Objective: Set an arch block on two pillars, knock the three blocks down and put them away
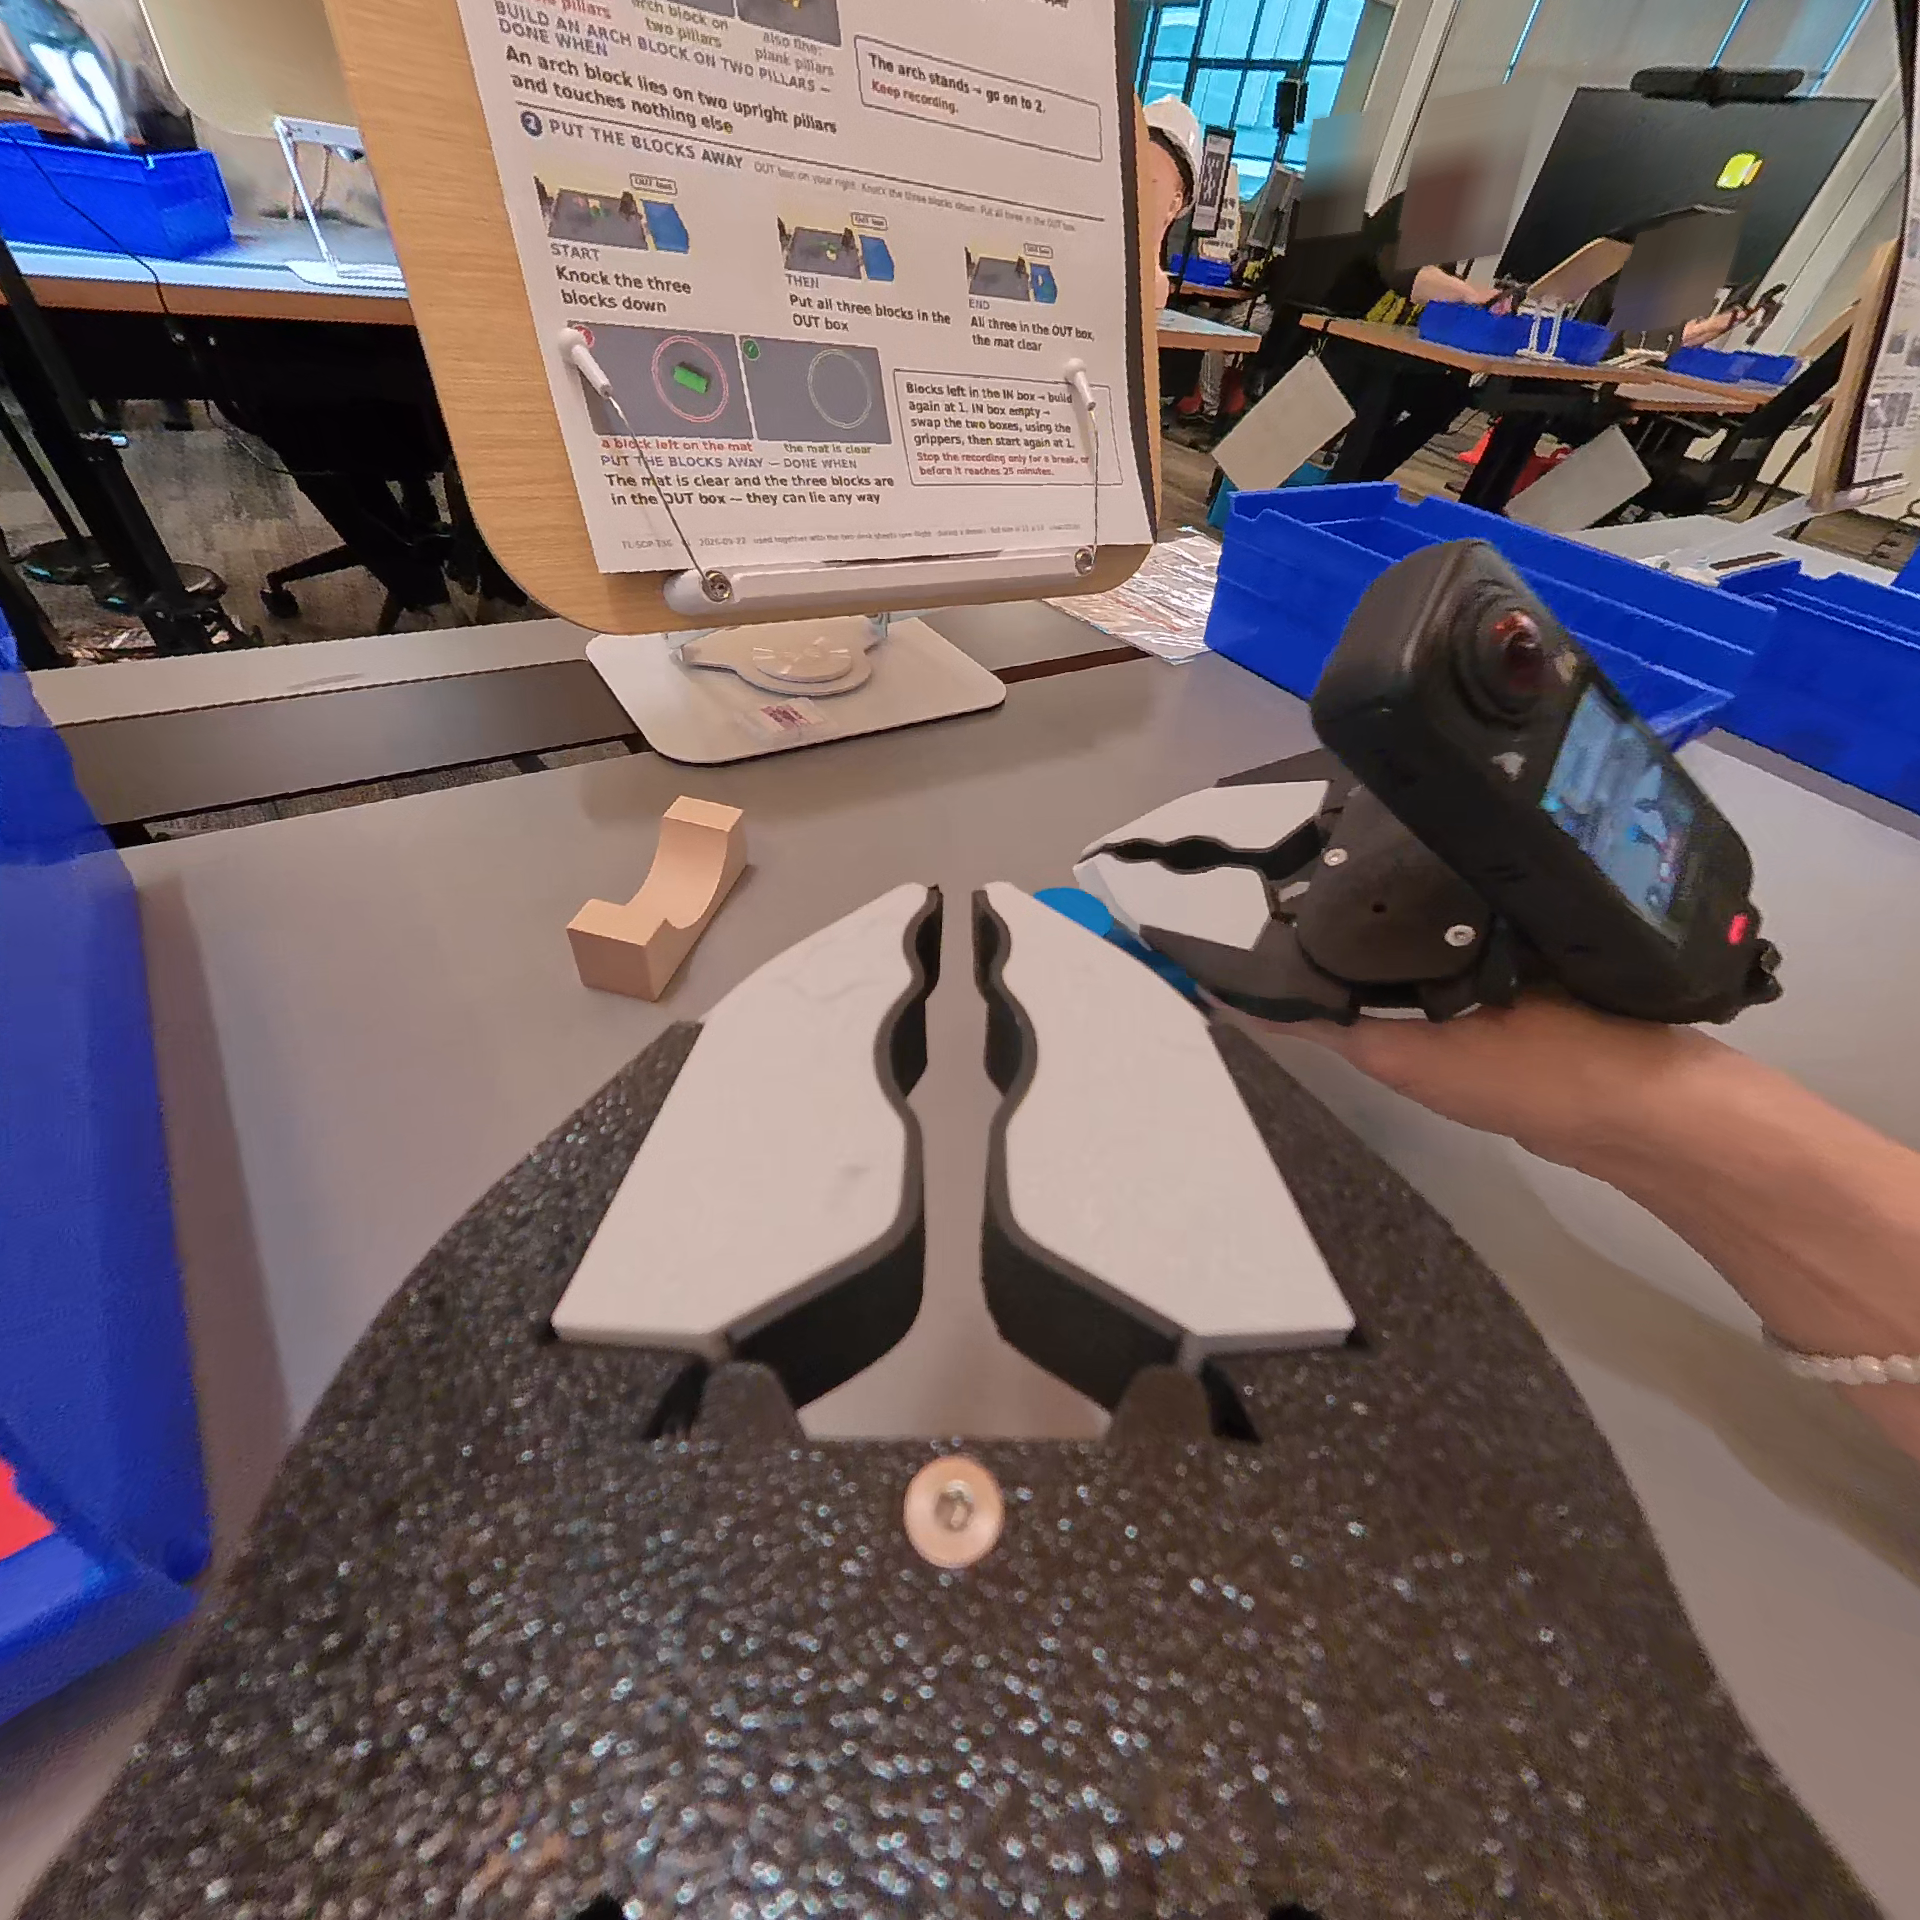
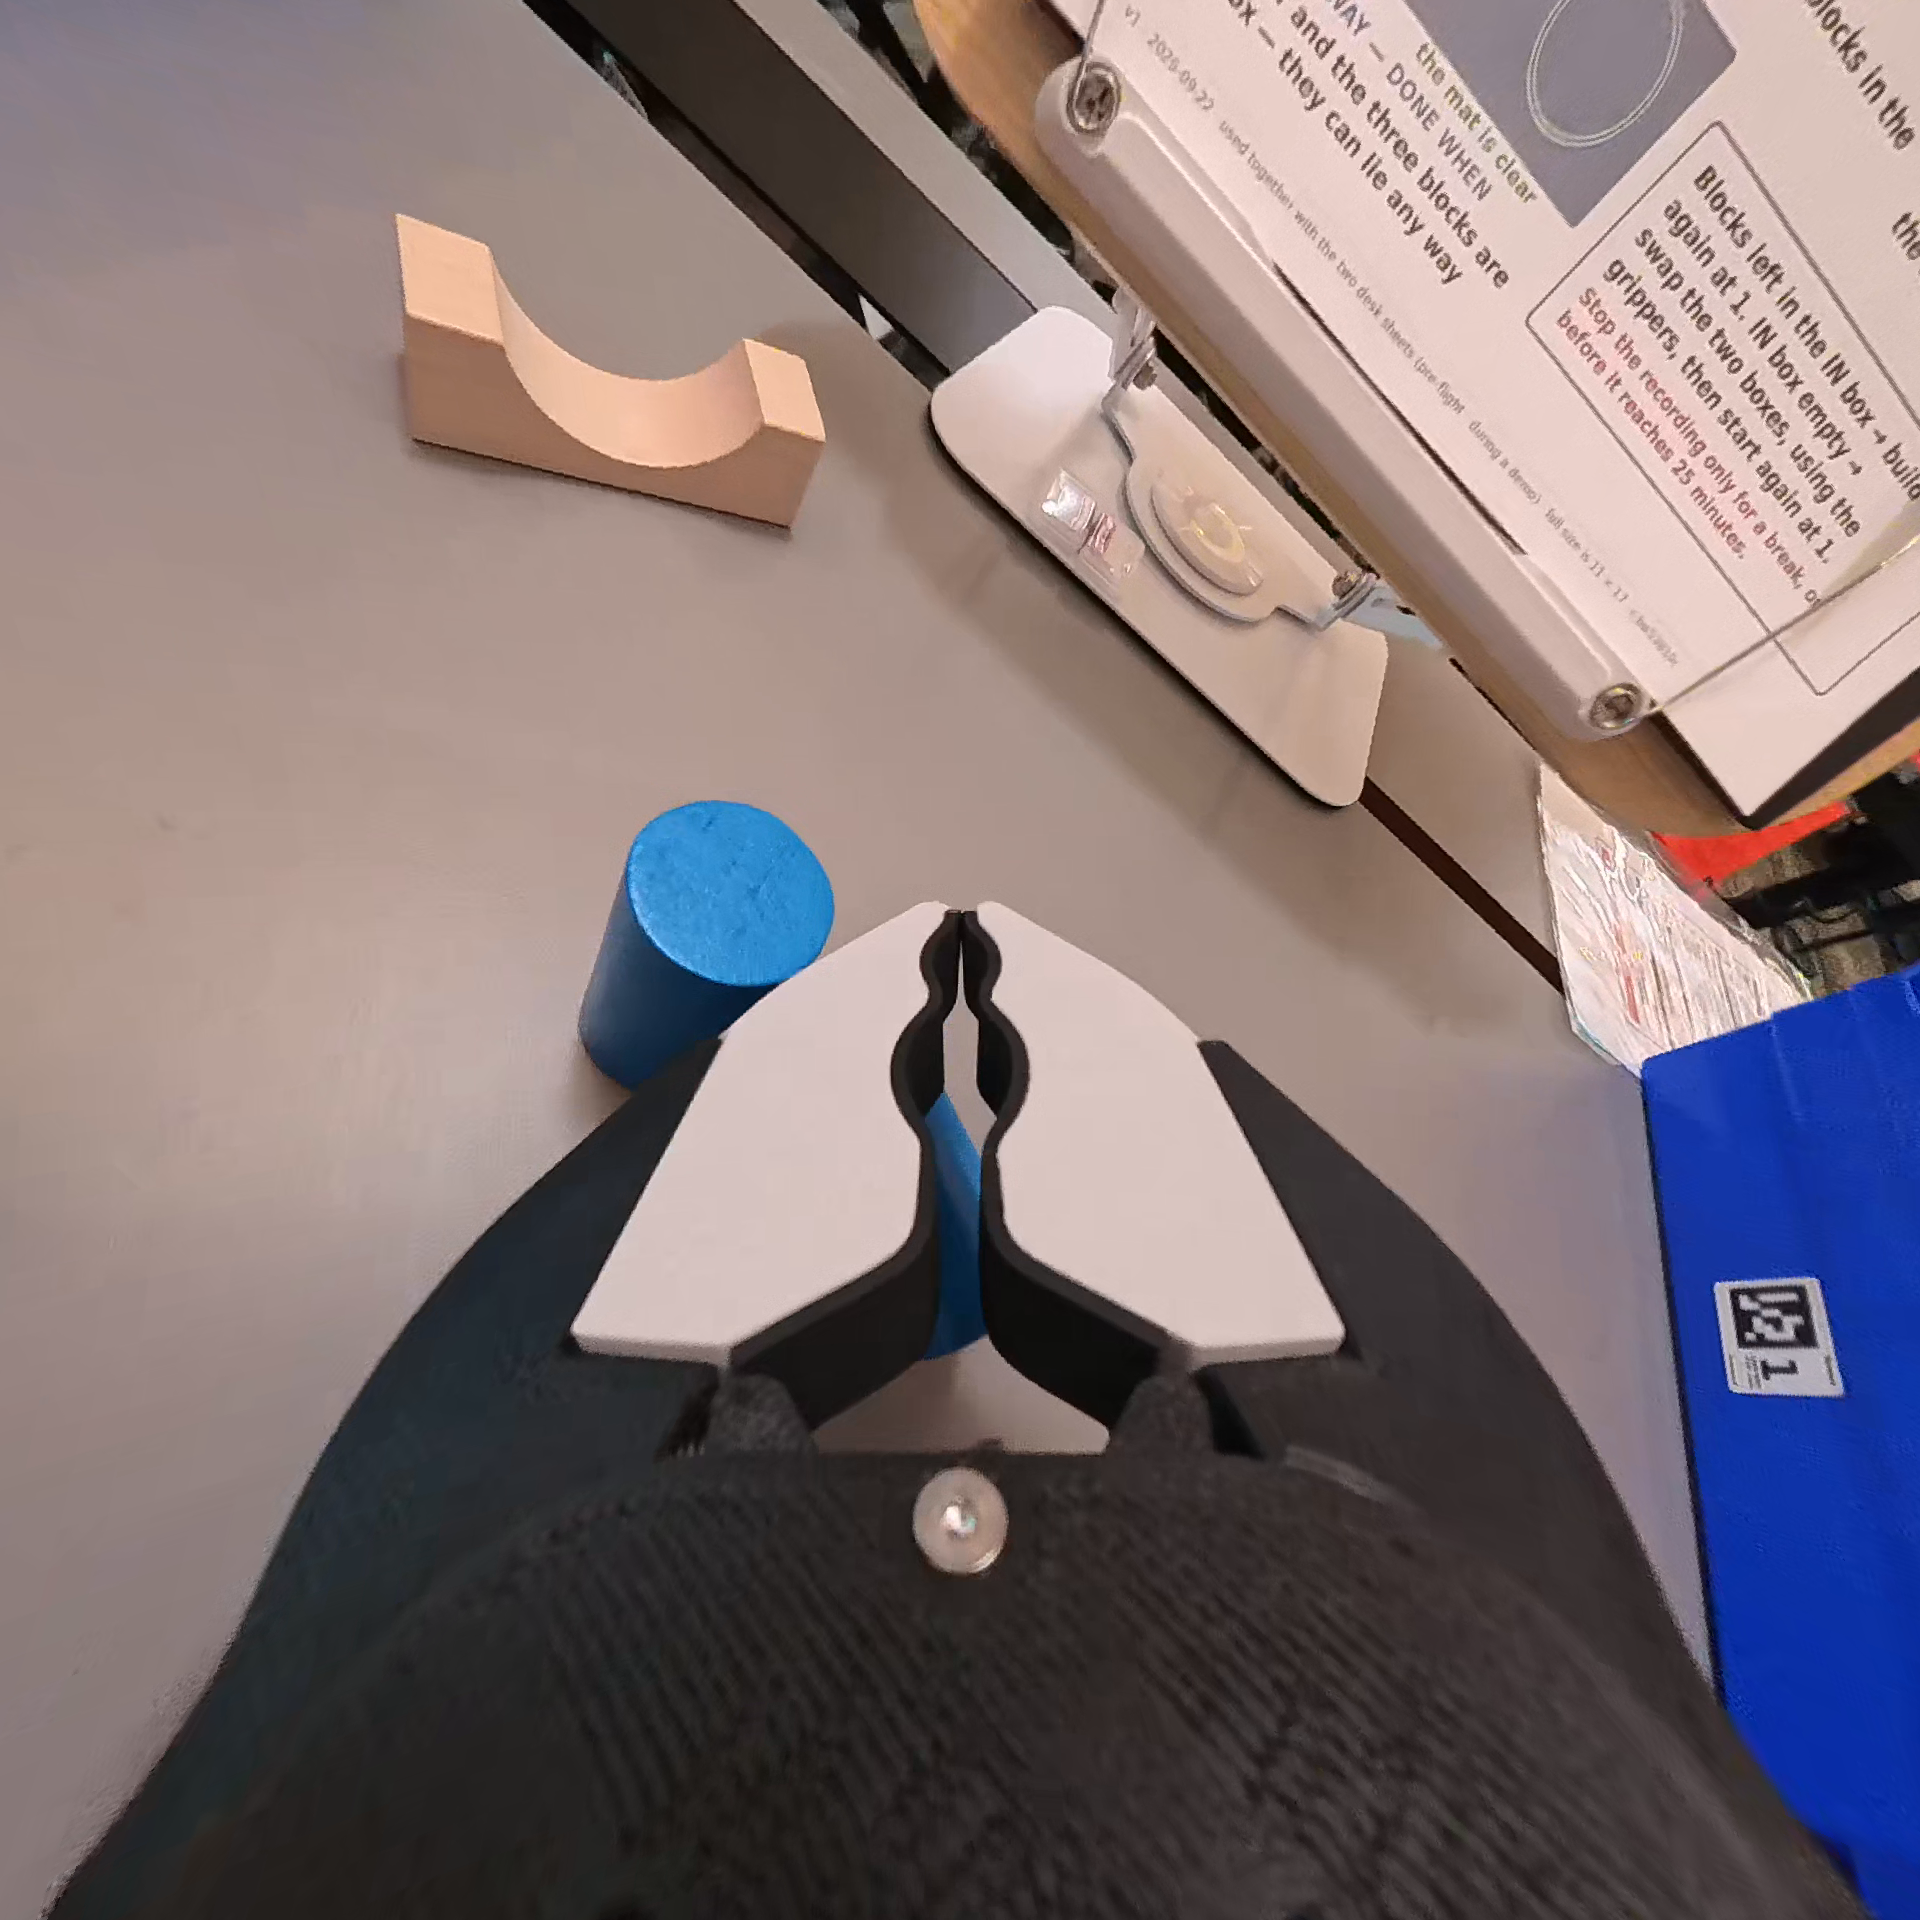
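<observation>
My left gripper (image 1: 958, 906) hovers over the grey table (image 1: 416, 1039), empty, with only a thin slit between its jaws. A pale wooden arch block (image 1: 660, 904) lies curve-up ahead and to its left, and also shows in the right wrist view (image 2: 603, 384). My right gripper (image 2: 961, 920) is shut tip to tip with nothing between its tips. It appears in the left wrist view (image 1: 1101, 854), held by a hand. A blue cylinder (image 2: 717, 935) stands just left of its fingers. Another blue piece (image 2: 951, 1247) shows through the finger gap, lying below; its shape is hidden.
A stand (image 1: 800, 696) with a printed sheet rises at the table's far edge, also seen in the right wrist view (image 2: 1174, 540). Blue bins sit at the right (image 1: 1455, 582) and close at the left (image 1: 73, 1143). A blue bin with a tag (image 2: 1787, 1351) is right of my right gripper. The tips of one gripper are about 20 cm away from the tips of the other. The blue cylinder (image 2: 717, 935) is about 5 cm from my right fingertips and 12 cm from my left.
</observation>
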